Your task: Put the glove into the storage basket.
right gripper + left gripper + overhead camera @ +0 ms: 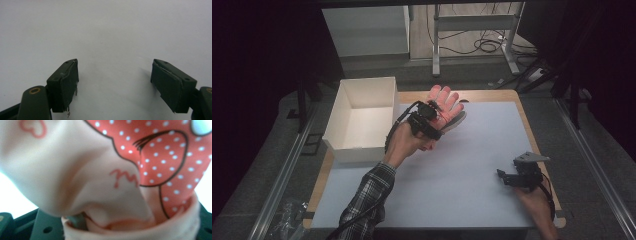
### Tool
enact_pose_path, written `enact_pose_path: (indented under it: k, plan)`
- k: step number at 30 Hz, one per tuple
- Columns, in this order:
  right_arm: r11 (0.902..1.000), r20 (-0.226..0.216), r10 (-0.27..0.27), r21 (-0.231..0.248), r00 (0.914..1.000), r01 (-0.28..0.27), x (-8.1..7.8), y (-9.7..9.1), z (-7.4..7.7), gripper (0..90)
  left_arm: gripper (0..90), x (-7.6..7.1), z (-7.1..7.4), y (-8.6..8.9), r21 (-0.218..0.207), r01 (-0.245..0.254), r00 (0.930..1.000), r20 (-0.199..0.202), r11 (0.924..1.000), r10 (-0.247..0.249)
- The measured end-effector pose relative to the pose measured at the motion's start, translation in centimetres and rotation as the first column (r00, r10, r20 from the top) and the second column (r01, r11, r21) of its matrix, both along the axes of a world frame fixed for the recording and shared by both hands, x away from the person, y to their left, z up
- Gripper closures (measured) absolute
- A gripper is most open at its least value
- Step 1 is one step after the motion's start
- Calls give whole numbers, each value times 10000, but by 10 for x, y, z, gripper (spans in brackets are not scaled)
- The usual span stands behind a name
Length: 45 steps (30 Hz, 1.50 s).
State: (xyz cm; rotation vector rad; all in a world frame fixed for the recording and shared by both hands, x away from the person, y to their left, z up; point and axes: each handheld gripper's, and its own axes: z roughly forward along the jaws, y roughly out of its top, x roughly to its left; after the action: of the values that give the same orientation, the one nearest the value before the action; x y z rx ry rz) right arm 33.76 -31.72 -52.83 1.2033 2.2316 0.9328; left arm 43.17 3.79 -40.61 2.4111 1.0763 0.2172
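Holding one pink glove [445, 104] in your left gripper [428, 120], you have it clamped near the cuff; the left gripper view shows the rolled cuff bunched at the bottom of frame, with red dotted print on pale fabric [155, 157] rising away from it. Jaws clenched on the glove.

Glove's long axis runs from the gripper up and to the right in the high view, fingers fanned toward the table's far edge. It sits above the far part of the grey mat [472, 160].

Key relation: the white box [362, 117] lies just left of the left gripper, its open top facing up, its near right wall close to your wrist. If the box is the goal, that is a short carry leftward. Left hand is much nearer to it.

Right gripper [512, 176] rests well apart at the near right, jaws spread wide over bare mat, holding nothing.

Count: one glove, one box, two grippers.
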Motion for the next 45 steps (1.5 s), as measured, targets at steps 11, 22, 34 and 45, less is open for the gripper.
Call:
enact_pose_path:
  k: [11,22,34,45]
  plan:
    - [10000,5,2,-7,10000,-2,0,0,0,223,393,15,30,22,178,-715,9974,142,9973,712]
    - [10000,-5,-7,7,10000,7,0,0,0,223,392,24,60,60,-40,-1807,9831,279,9835,1807]
    - [10000,22,4,-11,10000,-4,0,0,0,223,389,27,70,112,-206,-3181,9470,408,9478,3187]
    - [10000,17,-14,-8,10000,14,0,0,0,223,385,23,62,155,-238,-4206,9062,367,9069,4212]
